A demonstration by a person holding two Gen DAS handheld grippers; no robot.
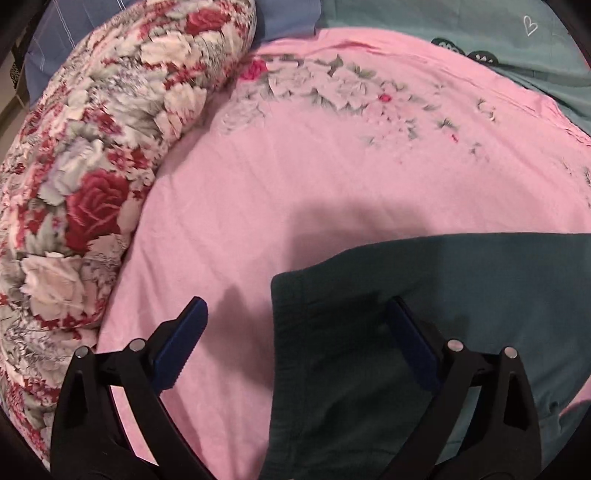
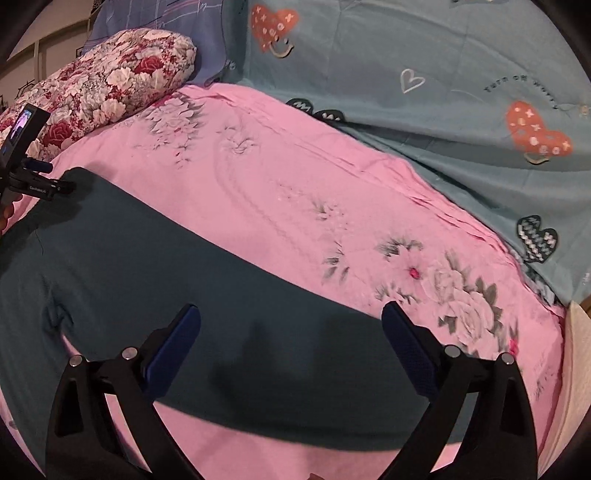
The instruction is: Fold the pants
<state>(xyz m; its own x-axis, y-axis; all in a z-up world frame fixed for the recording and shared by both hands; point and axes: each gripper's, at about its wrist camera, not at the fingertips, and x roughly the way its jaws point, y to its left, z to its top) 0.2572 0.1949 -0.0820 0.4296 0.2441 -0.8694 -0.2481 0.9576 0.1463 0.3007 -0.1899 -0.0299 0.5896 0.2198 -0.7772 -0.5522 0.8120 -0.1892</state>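
Dark teal pants (image 1: pixel 424 314) lie flat on the pink floral sheet (image 1: pixel 314 177). In the left wrist view my left gripper (image 1: pixel 295 314) is open and hovers over the pants' end, with the left finger over the sheet and the right finger over the cloth. In the right wrist view the pants (image 2: pixel 166 266) stretch as a long band from the left to the lower right. My right gripper (image 2: pixel 290 321) is open above the leg part and holds nothing. The left gripper (image 2: pixel 33 177) shows at the far left, over the pants' other end.
A rolled floral quilt (image 1: pixel 92 166) lies along the left side of the bed, and it shows in the right wrist view (image 2: pixel 110 85). A teal blanket with hearts (image 2: pixel 424 92) lies beyond the pink sheet (image 2: pixel 332 184). A blue pillow (image 1: pixel 288 18) sits at the back.
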